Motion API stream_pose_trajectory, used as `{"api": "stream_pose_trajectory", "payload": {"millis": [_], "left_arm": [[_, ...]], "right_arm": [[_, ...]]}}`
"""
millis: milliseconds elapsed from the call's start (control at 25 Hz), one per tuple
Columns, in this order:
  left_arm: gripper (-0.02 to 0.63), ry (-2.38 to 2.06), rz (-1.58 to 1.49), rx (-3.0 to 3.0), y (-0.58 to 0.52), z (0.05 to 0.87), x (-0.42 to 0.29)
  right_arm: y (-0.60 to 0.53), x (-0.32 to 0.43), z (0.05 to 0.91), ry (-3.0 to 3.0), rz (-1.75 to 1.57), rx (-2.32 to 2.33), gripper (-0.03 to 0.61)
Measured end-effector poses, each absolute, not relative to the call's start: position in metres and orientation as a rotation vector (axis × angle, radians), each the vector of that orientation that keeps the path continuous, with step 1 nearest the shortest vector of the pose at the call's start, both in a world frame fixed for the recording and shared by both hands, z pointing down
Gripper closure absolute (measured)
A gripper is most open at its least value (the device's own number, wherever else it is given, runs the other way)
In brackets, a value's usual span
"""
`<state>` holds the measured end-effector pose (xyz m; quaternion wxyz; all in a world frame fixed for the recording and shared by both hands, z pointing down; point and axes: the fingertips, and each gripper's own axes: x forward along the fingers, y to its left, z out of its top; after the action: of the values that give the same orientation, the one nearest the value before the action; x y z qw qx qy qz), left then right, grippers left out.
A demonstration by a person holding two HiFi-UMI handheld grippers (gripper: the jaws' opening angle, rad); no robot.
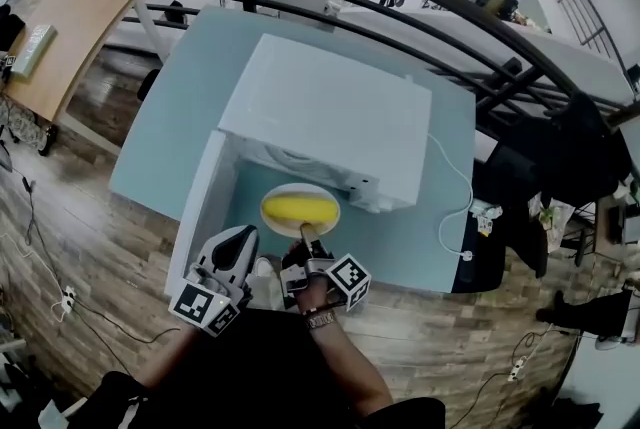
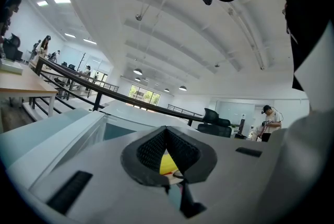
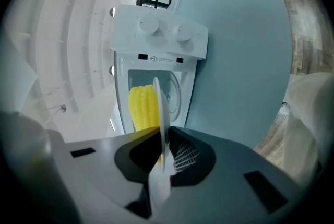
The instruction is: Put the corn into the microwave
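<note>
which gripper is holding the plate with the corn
The right hand-held gripper: its jaws pinch the rim of the plate bearing the corn. The left hand-held gripper holds nothing.

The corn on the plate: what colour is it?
Bright yellow. The corn shows best in the head view.

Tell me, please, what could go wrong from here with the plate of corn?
The right tongs pinch only the rim of the plate, so it could tilt and the corn might roll off. The plate could also knock against the edge of the microwave opening on its way in.
</note>
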<state>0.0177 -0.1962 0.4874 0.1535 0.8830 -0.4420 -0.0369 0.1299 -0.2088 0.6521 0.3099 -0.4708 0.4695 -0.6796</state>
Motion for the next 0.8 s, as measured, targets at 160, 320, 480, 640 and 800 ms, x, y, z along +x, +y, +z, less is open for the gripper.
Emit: {"api": "stream_pose_trajectory", "payload": {"millis": [160,320,480,640,800], "left_arm": [[0.611,-1.290,-0.103,2.508,-0.207,0.489,0.017],[0.611,-1.312,-0.094,2.491,-0.217,0.491,0.017],[0.611,-1.323,-0.080,2.476,-0.227,0.496,0.018],[0.611,-1.326,-0.076,2.456,-0.233,0.500,0.020],[0.611,-1.319,-0.067,2.451,-0.242,0.503,0.022]], "right_arm": [[-0.225,0.130,0.660,1.238,-1.801,-1.240,0.549],[-0.242,0.129,0.669,1.226,-1.805,-1.238,0.549],[-0.259,0.128,0.678,1.210,-1.797,-1.237,0.549],[-0.274,0.126,0.686,1.194,-1.785,-1.238,0.549],[-0.290,0.126,0.697,1.150,-1.768,-1.256,0.549]]}}
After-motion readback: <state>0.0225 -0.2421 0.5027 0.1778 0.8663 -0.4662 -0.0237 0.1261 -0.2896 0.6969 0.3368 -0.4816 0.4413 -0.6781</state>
